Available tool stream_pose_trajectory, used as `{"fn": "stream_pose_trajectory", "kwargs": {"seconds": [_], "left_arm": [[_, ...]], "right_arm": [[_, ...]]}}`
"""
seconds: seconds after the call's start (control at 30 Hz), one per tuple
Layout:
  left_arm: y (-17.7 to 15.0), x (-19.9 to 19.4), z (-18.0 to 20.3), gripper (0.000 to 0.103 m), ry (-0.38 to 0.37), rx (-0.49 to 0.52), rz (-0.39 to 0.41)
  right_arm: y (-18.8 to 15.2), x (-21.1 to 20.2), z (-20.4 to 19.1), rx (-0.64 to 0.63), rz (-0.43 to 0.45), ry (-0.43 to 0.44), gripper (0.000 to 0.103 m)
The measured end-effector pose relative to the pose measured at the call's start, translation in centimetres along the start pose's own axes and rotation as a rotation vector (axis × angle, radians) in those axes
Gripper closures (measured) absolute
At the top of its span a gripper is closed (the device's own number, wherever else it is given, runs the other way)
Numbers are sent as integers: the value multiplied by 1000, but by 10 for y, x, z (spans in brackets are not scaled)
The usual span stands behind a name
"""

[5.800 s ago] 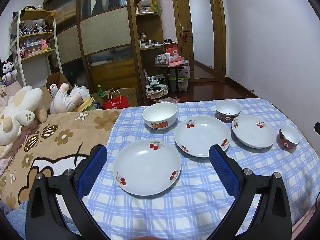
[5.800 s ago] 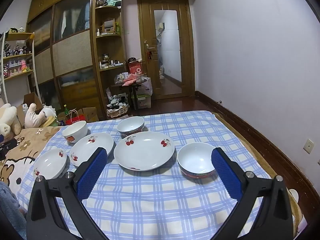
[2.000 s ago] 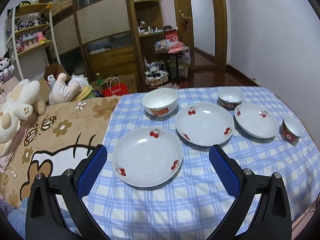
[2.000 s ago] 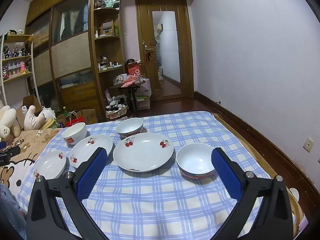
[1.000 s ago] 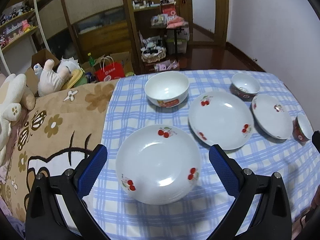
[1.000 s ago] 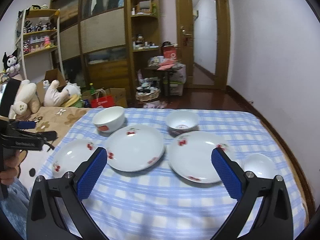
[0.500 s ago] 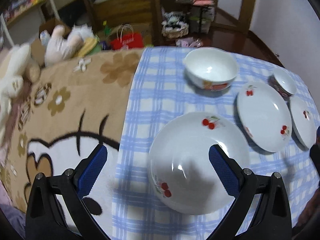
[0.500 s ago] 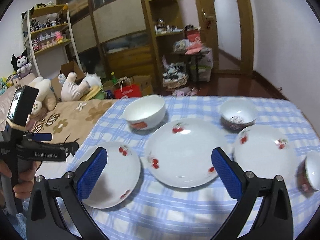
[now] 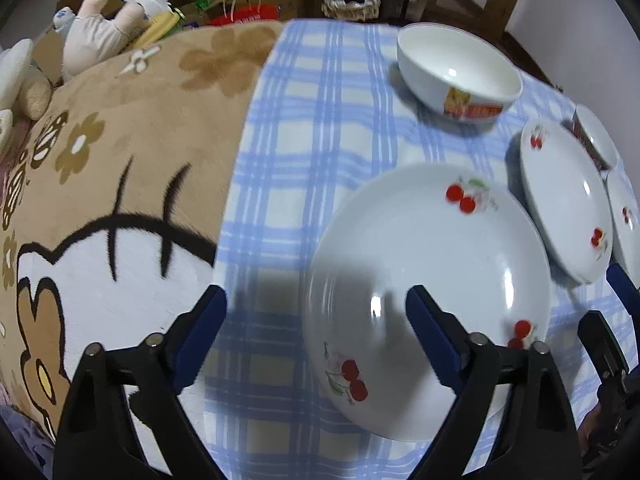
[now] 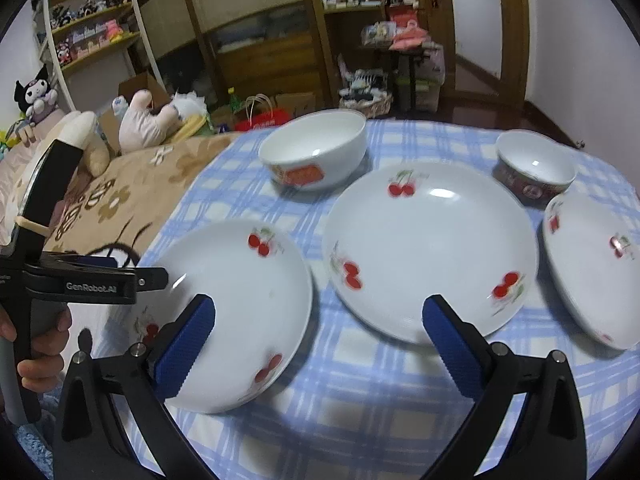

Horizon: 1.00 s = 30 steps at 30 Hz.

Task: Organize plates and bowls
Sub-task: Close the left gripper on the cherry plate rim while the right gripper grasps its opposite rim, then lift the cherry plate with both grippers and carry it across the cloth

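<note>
Our left gripper (image 9: 316, 320), blue ribbed pads just narrowing, straddles the near rim of the glossy round white cherry-printed ceramic plate (image 9: 424, 264) lying on the soft blue-checked cloth (image 9: 312, 128), gripping nothing; our right gripper (image 10: 316, 340) hangs released over the cloth between two such plates

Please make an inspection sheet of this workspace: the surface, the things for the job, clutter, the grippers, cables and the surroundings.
Surface: blue checked cloth beside a brown cartoon blanket.
Job's things: three cherry plates; near plate, middle plate, far plate. White bowl and dark-sided bowl behind them.
Clutter: nothing seen on the cloth.
Grippers: left gripper open, jaws just been closing, straddling the near plate's left rim, pads not pressing. Right gripper open, empty.
Cables: nothing seen.
Surroundings: plush toys, wooden cabinets, door.
</note>
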<state>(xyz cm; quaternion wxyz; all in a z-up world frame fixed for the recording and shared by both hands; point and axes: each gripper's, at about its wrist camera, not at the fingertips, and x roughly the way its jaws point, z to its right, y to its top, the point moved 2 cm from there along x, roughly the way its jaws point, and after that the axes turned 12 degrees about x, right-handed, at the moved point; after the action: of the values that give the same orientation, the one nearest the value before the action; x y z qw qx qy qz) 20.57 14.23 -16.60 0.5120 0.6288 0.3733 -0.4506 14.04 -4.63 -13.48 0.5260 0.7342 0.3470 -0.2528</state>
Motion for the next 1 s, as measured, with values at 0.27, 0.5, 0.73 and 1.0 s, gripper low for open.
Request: {"fn": "stream_pose_trajectory", "kwargs": {"seconds": [0.27,0.5,0.73,1.0], "left_arm": [[-4,18,8,53,-13,36,-47],[-6,20,11,70,-28,21,-35],[-6,19,11,70,-32,0,-23],[-14,11,5,70,-102,-72,-40]], "right_arm": [[-13,23,-5,-8,-104,-57,42],[-18,44,2,35,-187,17,81],[-17,55,-4,66,-203,58,82],[-16,45,-5,59,-190,45,83]]}}
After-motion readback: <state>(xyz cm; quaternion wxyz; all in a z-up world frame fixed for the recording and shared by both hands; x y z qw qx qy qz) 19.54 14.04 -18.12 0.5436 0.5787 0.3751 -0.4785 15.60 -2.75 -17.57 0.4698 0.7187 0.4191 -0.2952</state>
